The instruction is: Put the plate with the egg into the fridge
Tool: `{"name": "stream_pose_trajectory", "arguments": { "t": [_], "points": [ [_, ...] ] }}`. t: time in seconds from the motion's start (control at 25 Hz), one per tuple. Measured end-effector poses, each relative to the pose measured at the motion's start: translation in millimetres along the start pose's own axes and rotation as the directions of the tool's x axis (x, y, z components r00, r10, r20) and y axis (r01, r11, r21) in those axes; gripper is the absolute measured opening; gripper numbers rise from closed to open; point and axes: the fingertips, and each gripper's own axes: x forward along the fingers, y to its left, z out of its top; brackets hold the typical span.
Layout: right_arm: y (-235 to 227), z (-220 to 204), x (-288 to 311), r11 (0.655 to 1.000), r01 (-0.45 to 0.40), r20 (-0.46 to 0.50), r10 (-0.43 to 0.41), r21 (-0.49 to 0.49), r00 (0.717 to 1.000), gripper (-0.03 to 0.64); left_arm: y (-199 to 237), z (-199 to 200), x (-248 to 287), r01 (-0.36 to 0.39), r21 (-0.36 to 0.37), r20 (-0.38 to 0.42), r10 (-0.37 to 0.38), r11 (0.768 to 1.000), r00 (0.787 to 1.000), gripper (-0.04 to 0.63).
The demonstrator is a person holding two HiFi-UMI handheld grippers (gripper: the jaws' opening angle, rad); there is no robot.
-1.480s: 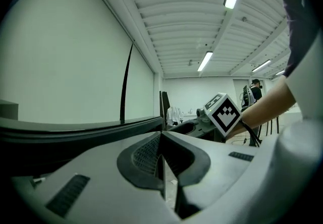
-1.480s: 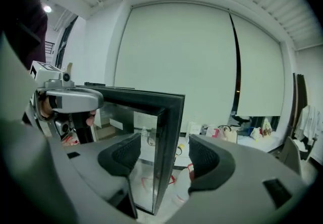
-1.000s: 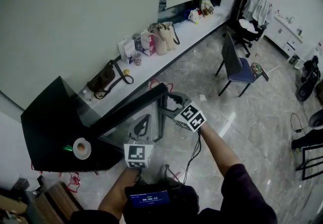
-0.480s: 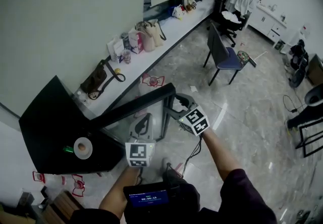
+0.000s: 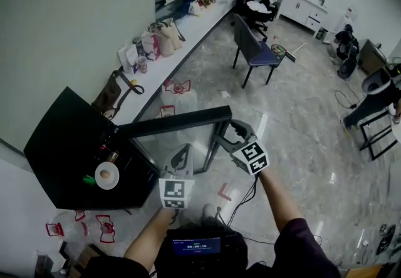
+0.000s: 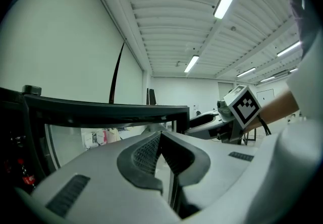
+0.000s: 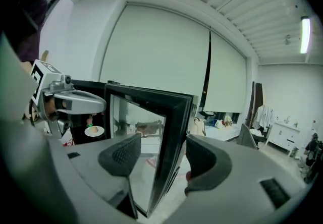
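Note:
A white plate with a brown egg (image 5: 106, 175) rests on top of the black fridge (image 5: 62, 145) at the lower left of the head view. It also shows small in the right gripper view as the plate (image 7: 94, 130). The fridge's glass door (image 5: 172, 123) stands swung out. My right gripper (image 5: 220, 139) is open, one jaw on each side of the door's free edge (image 7: 174, 117). My left gripper (image 5: 182, 153) is shut and empty, close to the glass below the door's top frame (image 6: 101, 107). In its own view the left gripper (image 6: 160, 140) has its pads together.
A long white counter (image 5: 188, 26) with bags and cartons runs along the wall behind the fridge. A blue chair (image 5: 254, 51) stands on the marble floor beyond the door. Red tape marks (image 5: 103, 226) lie by the fridge's base. A person (image 5: 376, 92) stands at the far right.
The glass door has swung further out with my right gripper at its edge, and bottles inside the fridge now show. The left gripper has stayed by the glass.

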Motion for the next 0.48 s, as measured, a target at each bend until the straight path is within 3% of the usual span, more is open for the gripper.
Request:
{"name": "stream_pose_trajectory", "arguments": {
  "t": [0.28,0.48],
  "points": [
    [48.6,-3.3,-65.5,1.0,0.001,0.049,-0.001,-0.008,0.999,0.282,-30.2,-3.4,-43.2,-0.024,-0.007,-0.013,0.024,1.0,1.0,0.008],
    [93.7,-8.7,-102.2,0.996,-0.072,0.069,0.075,-0.049,0.995,0.282,-42.2,-8.2,-82.8,-0.085,-0.003,-0.019,0.085,0.996,0.996,0.009]
  ]
}}
